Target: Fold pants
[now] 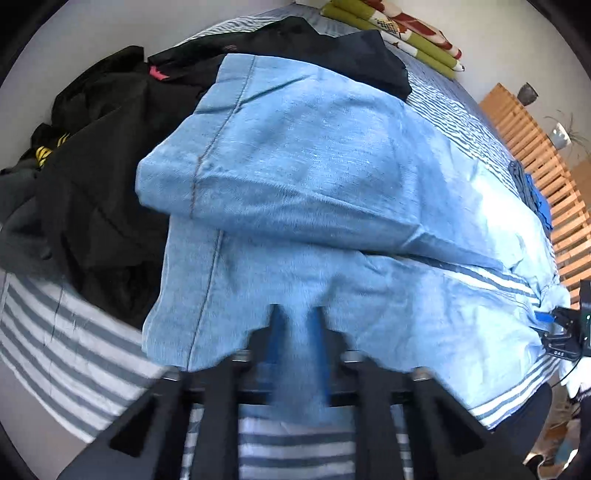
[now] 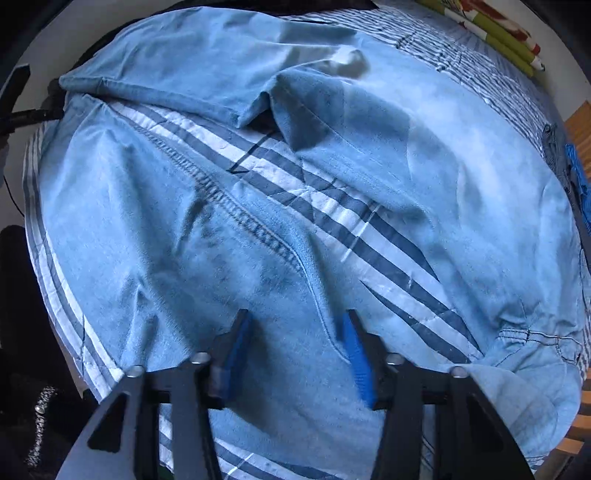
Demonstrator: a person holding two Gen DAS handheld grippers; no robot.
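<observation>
Light blue denim pants (image 1: 314, 155) lie spread and partly folded on a bed with a blue-and-white striped cover (image 1: 55, 332). My left gripper (image 1: 295, 317) points down at the near edge of the pants and is shut on a pinch of the denim that rises between its fingers. In the right wrist view the pants (image 2: 443, 166) fill the picture, with a band of striped cover (image 2: 332, 206) showing between the two legs. My right gripper (image 2: 295, 325) stands on the cloth with its blue pads (image 2: 354, 354) apart and flat denim between them. The right gripper (image 1: 554, 325) also shows at the pants' right edge.
A heap of black clothes (image 1: 92, 166) lies on the bed left of and behind the pants. Green and red patterned pillows (image 1: 406, 29) sit at the far end. A wooden slatted frame (image 1: 535, 147) runs along the right side, with a small dark and blue item (image 1: 532, 192) at the bed's edge.
</observation>
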